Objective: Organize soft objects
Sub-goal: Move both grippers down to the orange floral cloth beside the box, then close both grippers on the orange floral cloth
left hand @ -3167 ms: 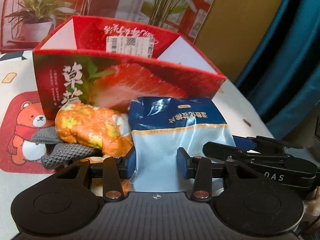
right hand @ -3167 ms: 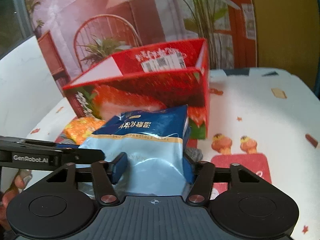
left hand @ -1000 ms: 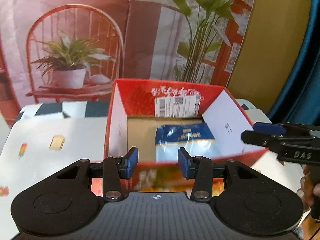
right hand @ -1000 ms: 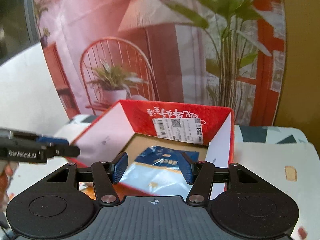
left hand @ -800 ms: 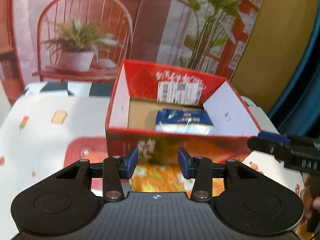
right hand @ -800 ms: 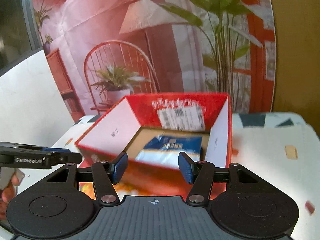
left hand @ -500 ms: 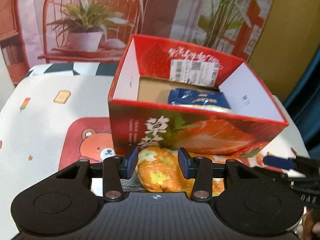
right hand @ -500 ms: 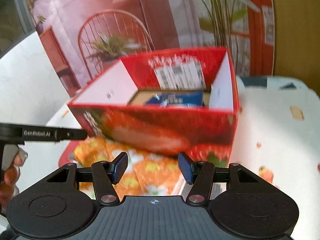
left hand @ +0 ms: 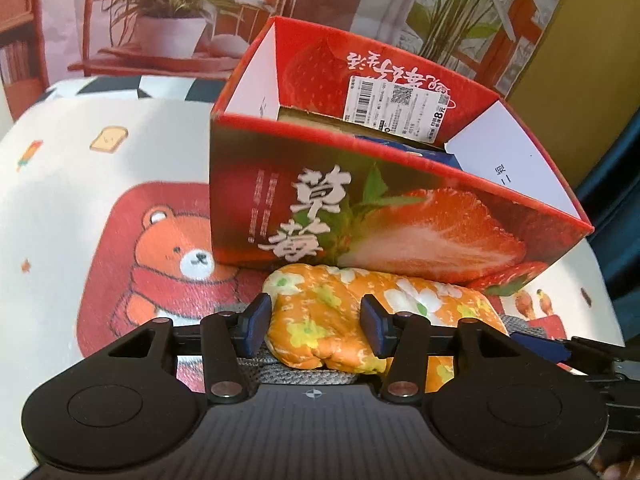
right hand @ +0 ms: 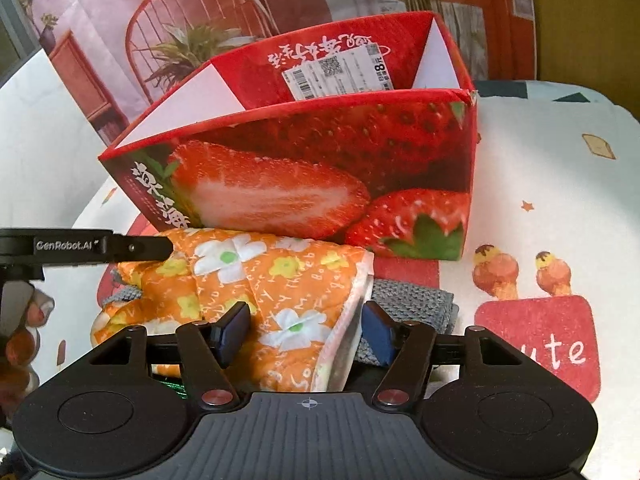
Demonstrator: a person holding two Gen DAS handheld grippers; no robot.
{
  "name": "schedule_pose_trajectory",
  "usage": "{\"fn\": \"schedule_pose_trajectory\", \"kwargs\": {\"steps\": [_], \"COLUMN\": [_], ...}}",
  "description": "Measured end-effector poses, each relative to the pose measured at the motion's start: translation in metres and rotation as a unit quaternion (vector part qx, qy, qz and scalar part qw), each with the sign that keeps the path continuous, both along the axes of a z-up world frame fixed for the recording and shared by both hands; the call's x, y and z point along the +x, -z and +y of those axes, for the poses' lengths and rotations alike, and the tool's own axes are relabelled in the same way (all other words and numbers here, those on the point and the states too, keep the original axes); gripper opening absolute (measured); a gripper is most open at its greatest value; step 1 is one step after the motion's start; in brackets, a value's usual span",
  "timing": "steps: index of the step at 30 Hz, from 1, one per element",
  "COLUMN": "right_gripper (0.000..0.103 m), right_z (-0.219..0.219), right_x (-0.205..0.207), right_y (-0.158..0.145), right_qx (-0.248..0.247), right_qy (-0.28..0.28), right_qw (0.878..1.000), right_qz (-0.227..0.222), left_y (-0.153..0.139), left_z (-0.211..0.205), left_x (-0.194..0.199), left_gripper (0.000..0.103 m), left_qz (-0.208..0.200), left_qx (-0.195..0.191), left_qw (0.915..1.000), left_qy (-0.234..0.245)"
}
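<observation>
Orange floral padded cloth [left hand: 372,320] is what both claws are going for now, lying right at the foot of the strawberry box [left hand: 360,216], on its near side, on top of a grey knitted piece [right hand: 408,300].

Going left to right from the box: the left gripper [left hand: 316,328] sits at the cloth's left end, jaws partly apart and having just been opening a bit more, with the bunched end between the blue pads but no squeeze showing. The right gripper [right hand: 304,332] is at the cloth's right edge, also part-open and just widened, straddling the white-trimmed hem without pinching it as far as the frames show.

So this looks like the reach-for-the-next-item step. A blue packet [left hand: 416,152] already sits inside the box. The next move probably calls for both jaws to close on the cloth together, then lift it over the near wall without dragging the knit along.

View differences: the left wrist view peeks over the rim and shows that packet; the right wrist view doesn't see inside, but it shows much more of the grey knit sticking out on the right, plus a person's fingers [right hand: 24,320] at the far left.
</observation>
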State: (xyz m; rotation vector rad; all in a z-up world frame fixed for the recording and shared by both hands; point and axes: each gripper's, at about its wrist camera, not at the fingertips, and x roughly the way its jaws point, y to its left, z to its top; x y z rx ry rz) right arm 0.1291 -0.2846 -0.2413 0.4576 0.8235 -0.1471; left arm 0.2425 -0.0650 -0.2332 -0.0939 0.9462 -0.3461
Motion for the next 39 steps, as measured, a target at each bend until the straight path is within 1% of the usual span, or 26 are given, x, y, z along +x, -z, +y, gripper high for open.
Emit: {"fn": "schedule_pose_trajectory", "kwargs": {"steps": [3, 6, 9, 11, 14, 16, 18, 20, 22, 24, 29, 32, 34, 38, 39], "right_gripper": [0.061, 0.064, 0.067, 0.067, 0.070, 0.074, 0.080, 0.082, 0.082, 0.076, 0.074, 0.074, 0.074, 0.074, 0.071], "right_z": [-0.001, -0.003, -0.001, -0.001, 0.001, 0.003, 0.006, 0.010, 0.010, 0.006, 0.003, 0.002, 0.001, -0.001, 0.000], "right_x": [0.003, 0.005, 0.005, 0.006, 0.006, 0.008, 0.009, 0.010, 0.010, 0.008, 0.007, 0.008, 0.009, 0.013, 0.014], "right_y": [0.001, 0.004, 0.006, 0.006, 0.007, 0.007, 0.008, 0.008, 0.008, 0.006, 0.007, 0.007, 0.008, 0.009, 0.009], "right_qx": [0.002, 0.007, 0.005, 0.003, 0.000, -0.002, -0.005, -0.011, -0.013, -0.008, -0.005, -0.003, 0.000, 0.008, 0.008], "right_qy": [-0.001, -0.002, -0.006, -0.009, -0.011, -0.013, -0.016, -0.020, -0.018, -0.002, -0.002, -0.004, -0.006, -0.004, -0.004], "right_qw": [1.000, 1.000, 1.000, 1.000, 1.000, 1.000, 1.000, 1.000, 1.000, 1.000, 1.000, 1.000, 1.000, 1.000, 1.000], "right_qz": [0.002, 0.002, 0.002, 0.001, 0.001, 0.001, 0.001, 0.001, 0.000, -0.008, -0.006, -0.003, -0.001, 0.000, 0.002], "left_y": [0.006, 0.011, 0.017, 0.019, 0.019, 0.018, 0.018, 0.018, 0.019, 0.019, 0.018, 0.015, 0.012, 0.005, 0.003], "left_z": [0.004, 0.011, 0.023, 0.026, 0.025, 0.024, 0.023, 0.023, 0.023, 0.024, 0.026, 0.027, 0.029, 0.027, 0.026], "left_x": [-0.004, -0.006, -0.007, -0.009, -0.011, -0.012, -0.014, -0.016, -0.017, -0.017, -0.018, -0.018, -0.019, -0.024, -0.026], "left_gripper": [0.052, 0.057, 0.058, 0.058, 0.058, 0.058, 0.058, 0.058, 0.057, 0.056, 0.053, 0.047, 0.039, 0.031, 0.029], "left_qz": [0.003, 0.012, 0.028, 0.029, 0.026, 0.023, 0.018, 0.014, 0.012, 0.011, 0.013, 0.014, 0.013, 0.004, 0.000], "left_qx": [-0.006, -0.017, -0.049, -0.059, -0.056, -0.052, -0.047, -0.045, -0.046, -0.048, -0.049, -0.050, -0.053, -0.050, -0.046], "left_qw": [1.0000, 0.9997, 0.9982, 0.9976, 0.9979, 0.9983, 0.9987, 0.9989, 0.9988, 0.9987, 0.9986, 0.9985, 0.9984, 0.9988, 0.9989], "left_qy": [-0.002, -0.007, -0.018, -0.020, -0.016, -0.014, -0.011, -0.010, -0.011, -0.013, -0.018, -0.016, -0.014, -0.001, 0.003]}}
